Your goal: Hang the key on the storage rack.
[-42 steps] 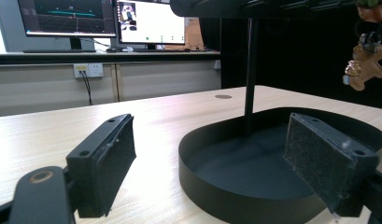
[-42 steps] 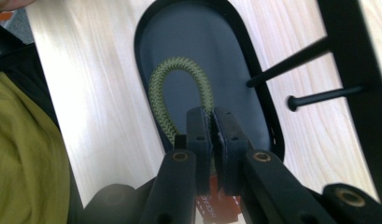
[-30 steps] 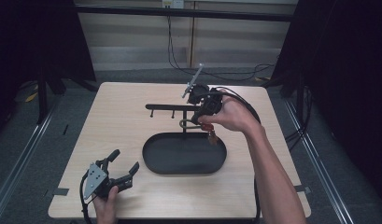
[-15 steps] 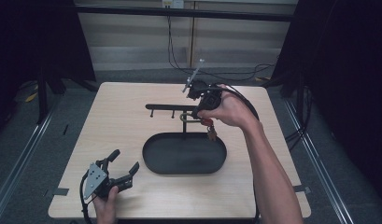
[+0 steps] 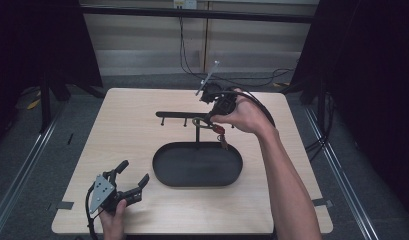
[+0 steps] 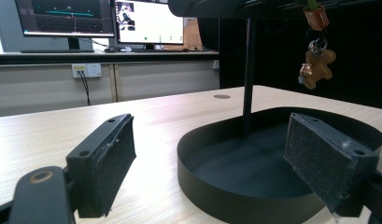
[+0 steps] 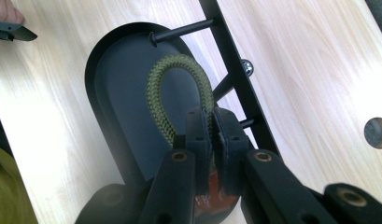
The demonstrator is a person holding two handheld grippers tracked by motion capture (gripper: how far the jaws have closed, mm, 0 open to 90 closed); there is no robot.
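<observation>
Holding a keychain [image 5: 219,131] by its green cord loop [image 7: 179,95], right gripper [image 7: 212,135] fingers pinched tight on the cord just above the orange tag. Hanging beside the rack [image 5: 184,115], near one of its pegs [image 7: 181,30], over the black tray [image 5: 164,172] on the bench [image 5: 127,130]. Dangling below: a small brown bear charm [image 6: 316,67], light, probably swinging freely. Cord looking soft and braided, likely to flex rather than slip; best taken near the tag, leaving the loop open for a peg. Resting low on the bench near the tray: left gripper [image 5: 123,187], fingers [image 6: 107,161] spread wide, holding nothing.
</observation>
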